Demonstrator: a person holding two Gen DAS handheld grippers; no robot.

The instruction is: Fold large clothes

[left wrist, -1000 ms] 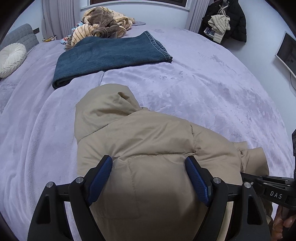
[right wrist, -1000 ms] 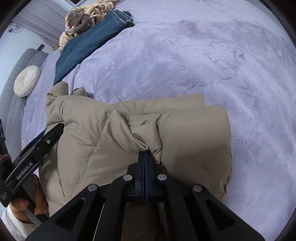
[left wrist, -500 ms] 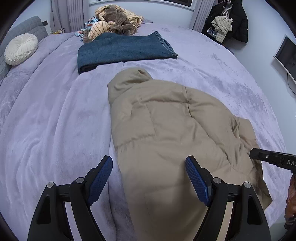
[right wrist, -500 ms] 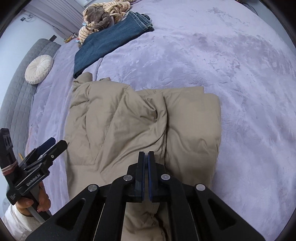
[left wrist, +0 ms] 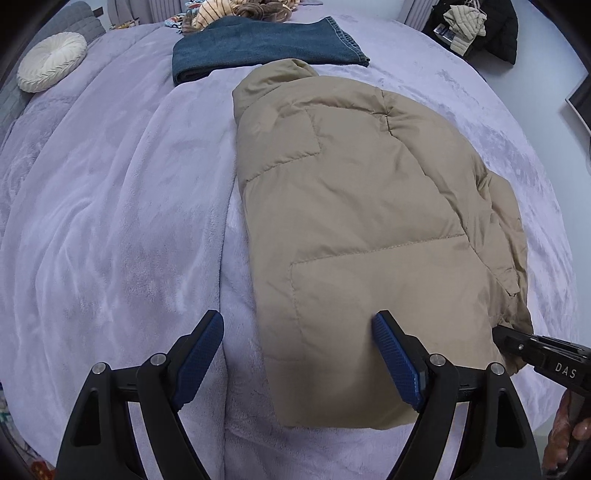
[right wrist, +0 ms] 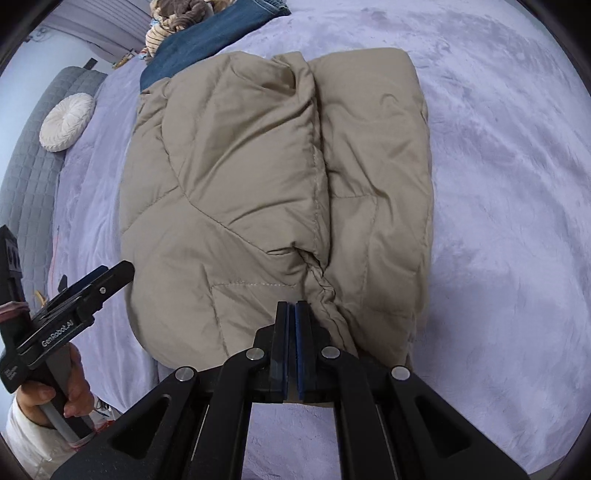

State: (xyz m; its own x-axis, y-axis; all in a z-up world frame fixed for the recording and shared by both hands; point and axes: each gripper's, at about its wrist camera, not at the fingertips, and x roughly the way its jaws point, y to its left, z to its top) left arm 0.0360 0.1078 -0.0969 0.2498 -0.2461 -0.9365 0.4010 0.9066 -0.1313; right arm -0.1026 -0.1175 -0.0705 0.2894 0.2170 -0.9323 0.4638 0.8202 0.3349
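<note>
1. The tan puffer jacket (left wrist: 362, 229) is lying partly folded on the lilac blanket (left wrist: 110, 221), its long axis running away from both tools, hood end touching the folded jeans (left wrist: 266, 44) and hem end nearest the person;
2. The right gripper (right wrist: 291, 314) is sitting at the hem's right corner with its jaws pressed together; the bunched cuff or hem fabric is lying right against the tips, but whether any cloth is pinched between them I cannot tell (the pads look flush);
3. The left gripper (left wrist: 299, 354) is hovering over the hem's left corner, jaws opening wide and holding nothing; one finger is over the blanket, the other over the jacket;
4. The next fold, I judge, is turning on this: both tools are sitting at the near hem, so the hem could go lengthways toward the hood;
5. A round cream cushion (left wrist: 51, 61) and a heap of other clothes (left wrist: 236, 7) are lying well apart, beyond the jeans.
</note>
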